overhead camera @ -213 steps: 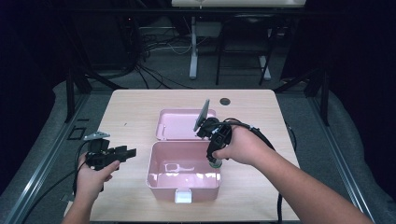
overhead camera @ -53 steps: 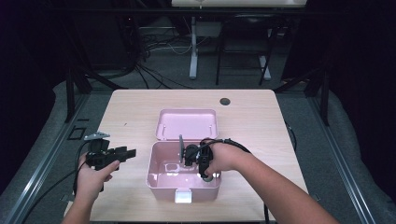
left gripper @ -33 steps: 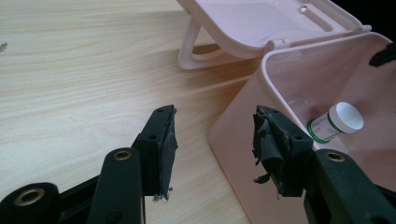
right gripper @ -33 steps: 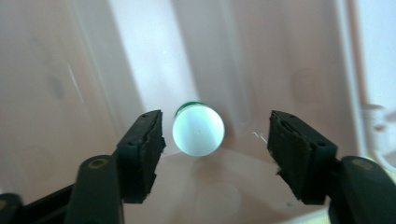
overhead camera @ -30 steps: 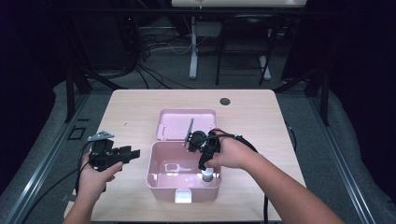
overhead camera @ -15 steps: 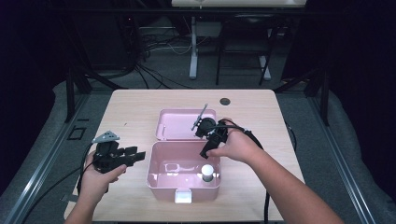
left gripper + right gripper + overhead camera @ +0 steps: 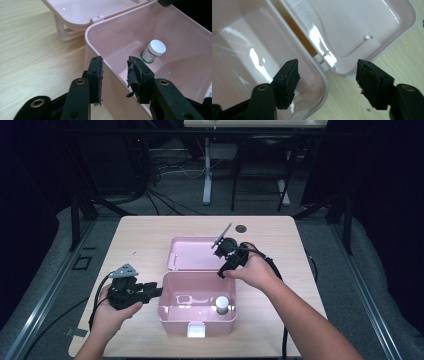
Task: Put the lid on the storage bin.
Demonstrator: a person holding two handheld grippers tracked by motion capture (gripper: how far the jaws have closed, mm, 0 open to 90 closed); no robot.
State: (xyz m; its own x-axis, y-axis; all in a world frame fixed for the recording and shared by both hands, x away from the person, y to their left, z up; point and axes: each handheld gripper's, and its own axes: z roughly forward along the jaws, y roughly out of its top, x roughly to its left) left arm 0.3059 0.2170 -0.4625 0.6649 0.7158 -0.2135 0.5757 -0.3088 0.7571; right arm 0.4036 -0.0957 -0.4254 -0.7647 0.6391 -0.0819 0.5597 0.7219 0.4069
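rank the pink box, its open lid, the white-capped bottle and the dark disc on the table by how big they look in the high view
1. pink box, largest.
2. open lid, a little smaller; it lies farther from the camera, so the gap is unsure.
3. white-capped bottle, standing inside the box.
4. dark disc, smallest, though close to the bottle and farther off.

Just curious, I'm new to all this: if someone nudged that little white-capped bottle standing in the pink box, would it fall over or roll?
The bottle stands upright and looks taller than wide, so a nudge might tip it. Its round body would probably roll, though the pink box walls should stop it. Being small, it's likely light.
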